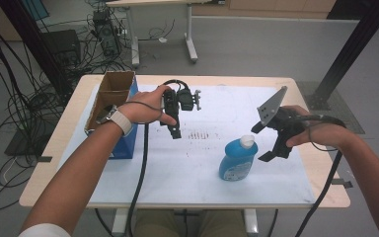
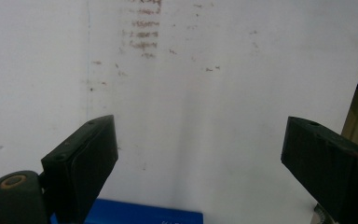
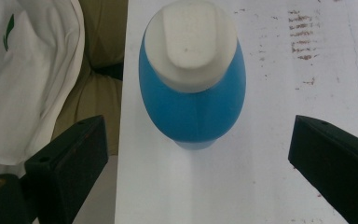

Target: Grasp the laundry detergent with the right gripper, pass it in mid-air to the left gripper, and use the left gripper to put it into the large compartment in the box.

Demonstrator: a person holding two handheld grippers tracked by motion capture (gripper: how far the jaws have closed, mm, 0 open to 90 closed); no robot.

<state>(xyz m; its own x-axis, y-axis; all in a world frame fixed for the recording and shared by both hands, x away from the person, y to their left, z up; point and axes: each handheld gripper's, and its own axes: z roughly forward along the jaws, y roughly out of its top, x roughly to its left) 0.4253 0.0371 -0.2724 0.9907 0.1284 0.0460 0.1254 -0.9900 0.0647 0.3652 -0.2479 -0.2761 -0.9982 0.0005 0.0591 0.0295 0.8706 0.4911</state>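
The right gripper [image 3: 198, 163] hangs with its jaws spread wide and empty, and the blue bottle [image 3: 193, 105] stands upright straight ahead of them and a little below, white cap [image 3: 191, 39] up, on the white mat [image 1: 177, 163]. It looks the nearer claw by far; the left gripper [image 2: 198, 154], equally wide and empty, hovers well off near the cardboard box [image 1: 111, 96]. From the right gripper's camera the bottle's base and label are hidden under its own shoulders, and the box's inside can't be made out.

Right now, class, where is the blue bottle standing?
In the high view, the blue bottle stands upright on the white mat, right of centre, beside the right gripper.
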